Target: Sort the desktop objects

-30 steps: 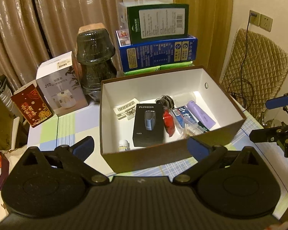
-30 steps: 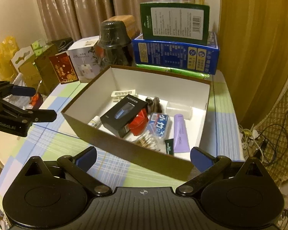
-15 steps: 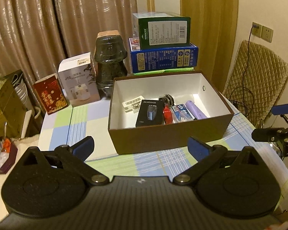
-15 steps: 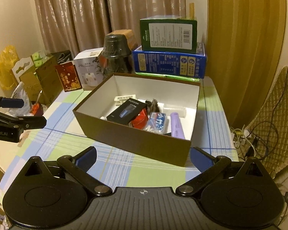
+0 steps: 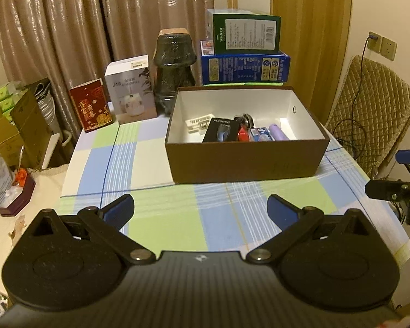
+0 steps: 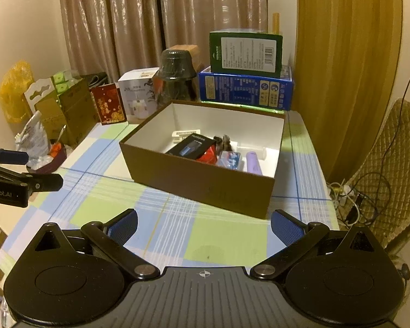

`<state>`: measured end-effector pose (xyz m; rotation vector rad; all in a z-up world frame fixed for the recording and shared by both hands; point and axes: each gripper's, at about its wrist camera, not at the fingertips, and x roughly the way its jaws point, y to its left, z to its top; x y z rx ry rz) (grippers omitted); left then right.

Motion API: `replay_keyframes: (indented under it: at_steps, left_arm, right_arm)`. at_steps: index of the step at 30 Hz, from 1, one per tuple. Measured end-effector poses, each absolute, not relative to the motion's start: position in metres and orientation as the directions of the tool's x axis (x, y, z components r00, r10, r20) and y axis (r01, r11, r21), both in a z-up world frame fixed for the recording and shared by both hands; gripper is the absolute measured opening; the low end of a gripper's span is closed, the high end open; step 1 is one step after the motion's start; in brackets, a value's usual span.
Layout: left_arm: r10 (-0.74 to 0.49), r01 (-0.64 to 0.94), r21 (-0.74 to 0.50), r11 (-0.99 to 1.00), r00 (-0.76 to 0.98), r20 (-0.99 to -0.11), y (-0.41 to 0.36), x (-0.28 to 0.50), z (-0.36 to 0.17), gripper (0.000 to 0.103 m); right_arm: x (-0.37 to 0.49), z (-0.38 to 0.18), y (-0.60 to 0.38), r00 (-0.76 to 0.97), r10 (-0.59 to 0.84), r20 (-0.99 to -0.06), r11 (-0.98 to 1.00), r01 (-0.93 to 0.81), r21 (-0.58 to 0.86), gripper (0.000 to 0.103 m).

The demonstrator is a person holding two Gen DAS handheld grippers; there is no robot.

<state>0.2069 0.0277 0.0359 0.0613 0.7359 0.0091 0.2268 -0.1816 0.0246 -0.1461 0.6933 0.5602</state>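
Brown cardboard box (image 5: 246,161) dead ahead of both empty, wide-open grippers, left (image 5: 201,209) & right (image 6: 203,222), long axis crosswise, neither clearly nearer.

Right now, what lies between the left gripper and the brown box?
Only bare checked tablecloth lies between the open left gripper and the brown box; nothing stands on that stretch. The left wrist view shows it best.

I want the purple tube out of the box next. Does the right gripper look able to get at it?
Probably yes. The right gripper is open and empty, the brown box has no lid, and the purple tube lies uncovered near the right wall. It would have to come down over the front wall.
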Motion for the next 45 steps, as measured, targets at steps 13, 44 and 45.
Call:
replay_keyframes:
  at_steps: [13,44,45]
  left_arm:
    - [0.032,0.012,0.057,0.998,0.713,-0.701,0.008,0.179,0.024,0.102]
    - [0.05,0.004,0.073,0.997,0.696,-0.716,-0.027,0.139,0.015,0.102]
    - [0.051,0.003,0.074,0.997,0.696,-0.716,-0.027,0.138,0.015,0.102]
  right_arm:
    - [0.196,0.007,-0.193,0.612,0.419,-0.671,0.843,-0.536,0.038,0.101]
    - [0.158,-0.002,-0.214,0.589,0.423,-0.689,0.844,-0.533,0.063,0.101]
    - [0.158,-0.002,-0.214,0.589,0.424,-0.688,0.843,-0.533,0.063,0.101]
